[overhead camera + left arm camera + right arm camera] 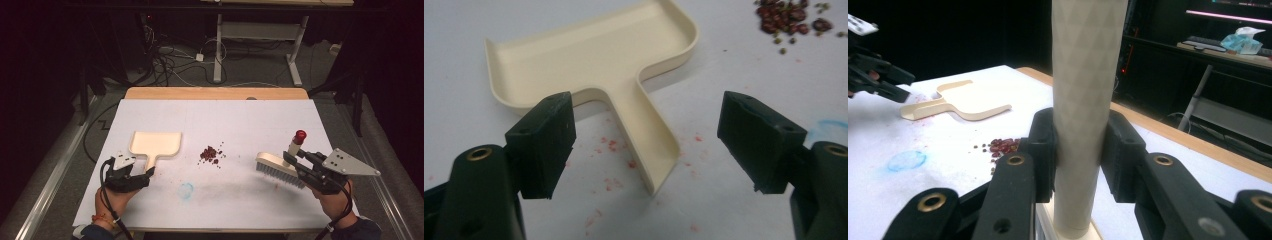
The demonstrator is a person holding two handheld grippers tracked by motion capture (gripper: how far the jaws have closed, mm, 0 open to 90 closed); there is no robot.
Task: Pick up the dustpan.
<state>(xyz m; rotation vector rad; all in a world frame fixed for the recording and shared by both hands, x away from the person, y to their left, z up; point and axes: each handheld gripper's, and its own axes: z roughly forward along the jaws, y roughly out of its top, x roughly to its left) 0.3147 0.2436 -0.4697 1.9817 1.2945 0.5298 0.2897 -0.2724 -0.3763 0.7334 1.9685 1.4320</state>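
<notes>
The dustpan looks like smooth cream plastic with a soft sheen. The brush has a matt, pale handle embossed with a fine diamond texture, a glossy red cap and stiff grey bristles. The fingers are matt black plastic. The worktop has a matt white paper-like cover, stained red and blue, over a wooden edge.

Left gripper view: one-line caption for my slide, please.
Open left gripper straddling the handle of a cream dustpan, red crumbs beyond on the white table.
</notes>
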